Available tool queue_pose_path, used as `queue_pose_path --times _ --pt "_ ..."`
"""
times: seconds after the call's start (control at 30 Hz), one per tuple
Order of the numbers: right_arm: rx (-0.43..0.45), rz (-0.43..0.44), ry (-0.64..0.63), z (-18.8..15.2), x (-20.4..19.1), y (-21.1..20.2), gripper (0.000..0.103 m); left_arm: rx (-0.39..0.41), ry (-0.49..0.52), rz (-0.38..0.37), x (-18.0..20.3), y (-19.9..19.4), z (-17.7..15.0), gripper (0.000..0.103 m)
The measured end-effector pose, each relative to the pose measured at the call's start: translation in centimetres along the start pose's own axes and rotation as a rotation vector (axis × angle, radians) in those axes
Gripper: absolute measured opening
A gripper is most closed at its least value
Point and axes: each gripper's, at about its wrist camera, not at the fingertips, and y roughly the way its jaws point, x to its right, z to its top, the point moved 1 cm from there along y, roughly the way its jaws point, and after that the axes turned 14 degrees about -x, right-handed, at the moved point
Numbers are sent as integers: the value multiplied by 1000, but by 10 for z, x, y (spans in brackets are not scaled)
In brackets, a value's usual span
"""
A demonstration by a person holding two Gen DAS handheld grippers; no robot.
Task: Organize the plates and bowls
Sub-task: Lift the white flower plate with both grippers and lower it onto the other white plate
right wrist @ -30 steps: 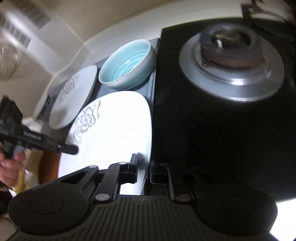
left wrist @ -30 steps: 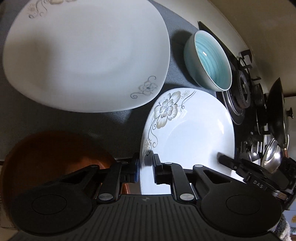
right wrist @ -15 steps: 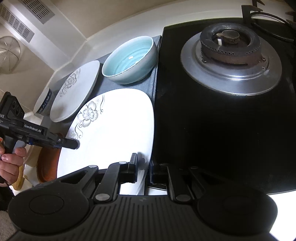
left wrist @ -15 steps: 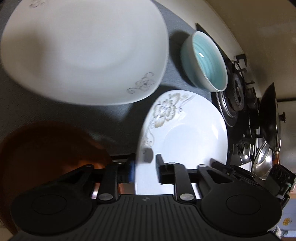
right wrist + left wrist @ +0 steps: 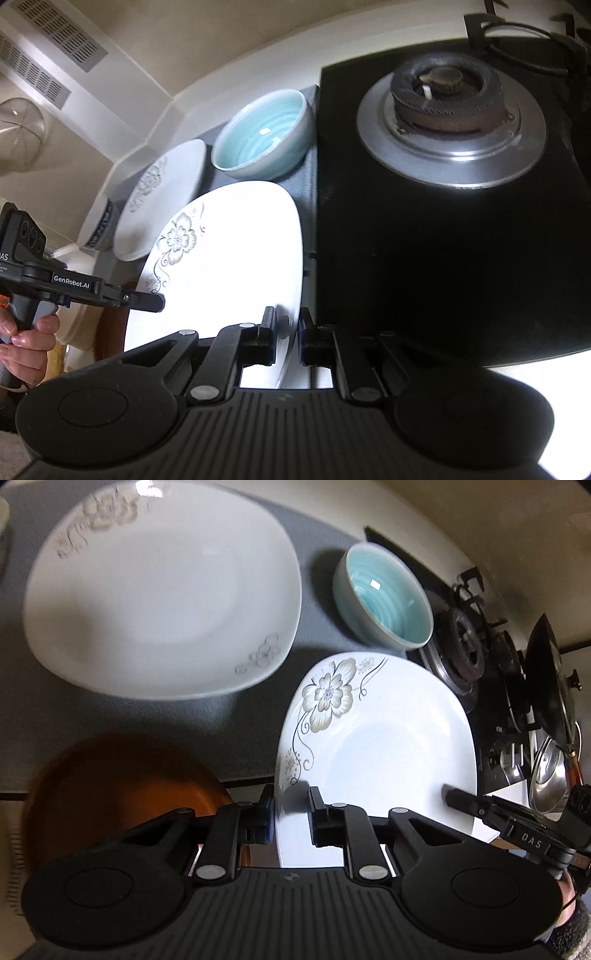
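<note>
Left gripper [image 5: 291, 812] closing on flowered plate [image 5: 380, 746] over grey mat [image 5: 221, 720].

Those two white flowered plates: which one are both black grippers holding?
The nearer white square plate with the large flower, gripped at opposite edges. The other white flowered plate lies untouched on the grey mat.

Flowered plate gripped at both edges beside the stove

The right gripper [image 5: 287, 334] has its jaws shut on the near rim of the flowered white plate [image 5: 236, 258]; the left gripper [image 5: 147, 301], held by a hand [image 5: 26, 347], meets its far edge, jaws closing. Behind lie a teal bowl [image 5: 262, 138], a second white plate [image 5: 162, 199] and the burner [image 5: 448, 96].
</note>
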Motion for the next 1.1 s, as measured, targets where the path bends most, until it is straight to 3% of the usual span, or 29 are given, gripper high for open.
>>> queue_pose_path --times 0.27,0.6,0.97,1.1 --pt "22 35 -62 32 -40 -2 12 81 -31 22 -16 -49 6 19" --pt "-38 75 -126 89 -86 54 12 123 -150 54 -77 -87 16 19" --pt "-50 64 -149 120 -112 87 12 118 -205 31 -120 -93 51 19" --pt "-46 60 -134 133 -113 100 12 126 -202 57 -123 -93 66 19"
